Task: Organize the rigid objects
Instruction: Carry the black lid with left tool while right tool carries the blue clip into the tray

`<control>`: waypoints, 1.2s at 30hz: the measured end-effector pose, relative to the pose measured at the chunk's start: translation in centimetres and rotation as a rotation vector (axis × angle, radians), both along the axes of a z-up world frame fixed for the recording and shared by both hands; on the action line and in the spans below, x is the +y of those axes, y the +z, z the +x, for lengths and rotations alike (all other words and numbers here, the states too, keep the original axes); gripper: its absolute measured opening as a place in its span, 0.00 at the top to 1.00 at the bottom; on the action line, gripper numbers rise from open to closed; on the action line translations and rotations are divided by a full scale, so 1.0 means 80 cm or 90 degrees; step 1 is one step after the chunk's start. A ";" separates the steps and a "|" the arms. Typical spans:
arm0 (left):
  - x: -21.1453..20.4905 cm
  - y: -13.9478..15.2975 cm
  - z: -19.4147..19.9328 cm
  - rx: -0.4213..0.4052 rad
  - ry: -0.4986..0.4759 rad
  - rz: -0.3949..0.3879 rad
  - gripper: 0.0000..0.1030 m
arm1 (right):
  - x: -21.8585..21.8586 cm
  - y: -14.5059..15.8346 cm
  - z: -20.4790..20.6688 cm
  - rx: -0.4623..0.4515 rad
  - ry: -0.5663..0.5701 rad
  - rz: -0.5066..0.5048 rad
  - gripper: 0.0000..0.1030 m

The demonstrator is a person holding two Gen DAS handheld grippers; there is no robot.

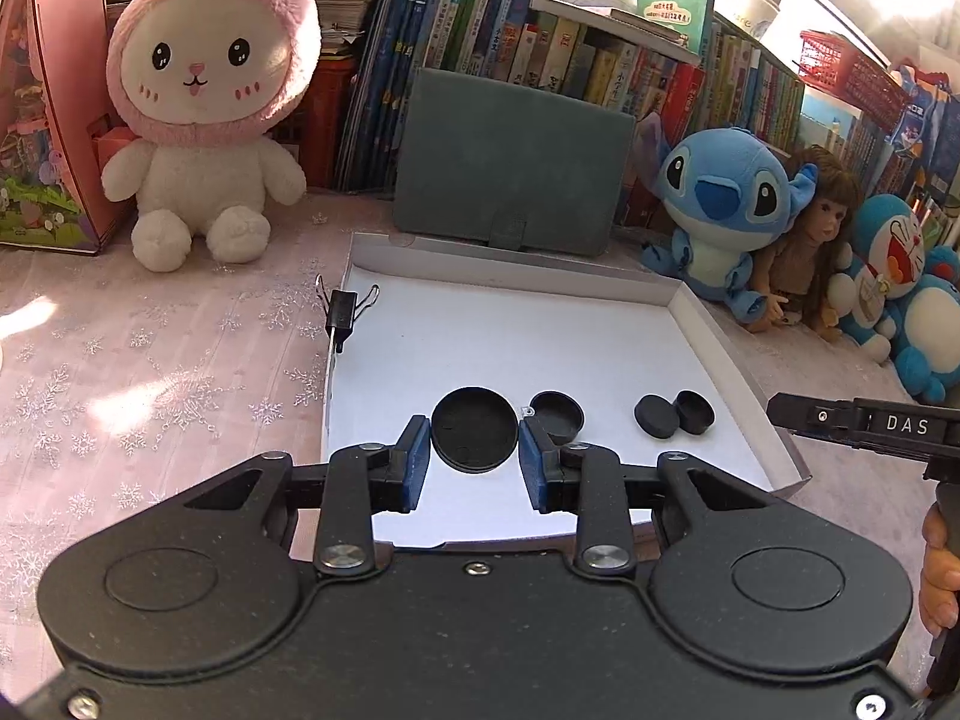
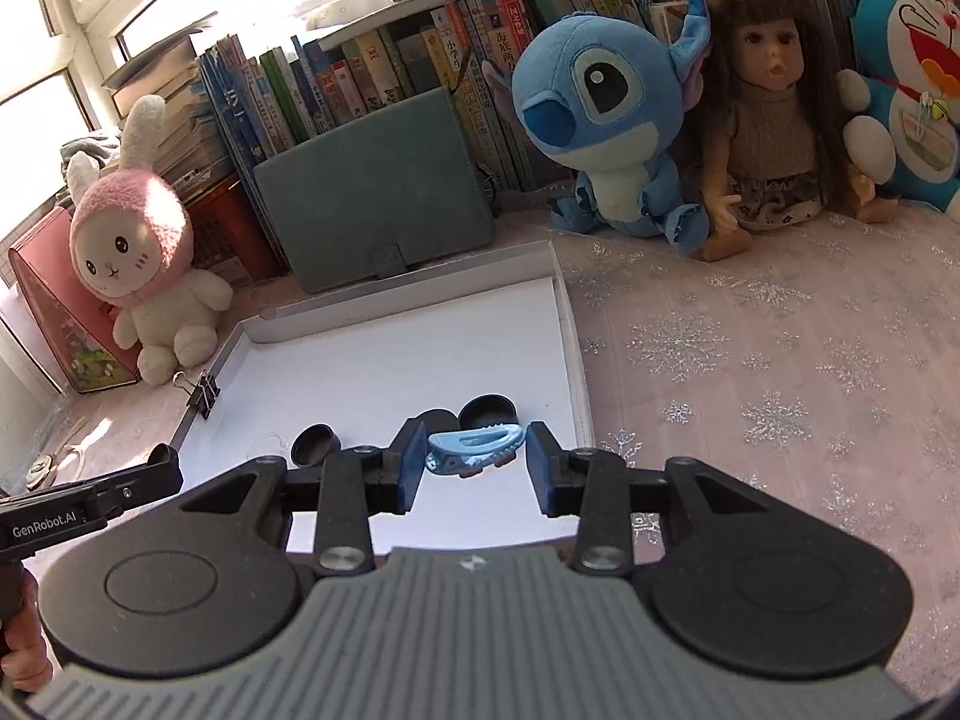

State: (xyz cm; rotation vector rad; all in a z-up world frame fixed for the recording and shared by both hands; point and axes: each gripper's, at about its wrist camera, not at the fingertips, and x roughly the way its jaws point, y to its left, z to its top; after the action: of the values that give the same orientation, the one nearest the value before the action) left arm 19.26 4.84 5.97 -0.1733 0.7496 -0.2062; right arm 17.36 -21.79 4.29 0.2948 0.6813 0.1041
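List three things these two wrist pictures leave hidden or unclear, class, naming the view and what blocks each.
1. Left wrist view: the white tray has its near edge hidden behind the left claw.
2. Right wrist view: the small black caps are partly covered by the blue hair clip in the right claw.
3. Both views: the book spines carry print too small to read.
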 end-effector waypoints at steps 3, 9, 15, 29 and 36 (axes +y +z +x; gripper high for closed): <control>0.001 -0.008 0.018 0.018 0.013 0.005 0.71 | 0.003 -0.003 0.016 0.019 -0.006 0.006 0.59; 0.002 -0.025 0.042 0.048 0.033 0.012 0.71 | 0.012 -0.008 0.038 0.043 -0.002 -0.004 0.59; 0.004 -0.036 0.055 0.065 0.042 0.011 0.71 | 0.030 -0.010 0.054 0.058 0.021 0.011 0.59; 0.002 -0.044 0.078 0.083 0.047 0.003 0.71 | 0.080 -0.026 0.081 0.107 0.035 0.024 0.59; 0.003 -0.048 0.083 0.086 0.046 0.000 0.71 | 0.083 -0.033 0.088 0.114 0.024 0.022 0.59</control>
State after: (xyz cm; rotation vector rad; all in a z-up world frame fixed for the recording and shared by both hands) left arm 25.89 5.04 2.12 -0.2161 0.8766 -0.1266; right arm 24.37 -15.14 1.69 0.3274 0.8633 0.1261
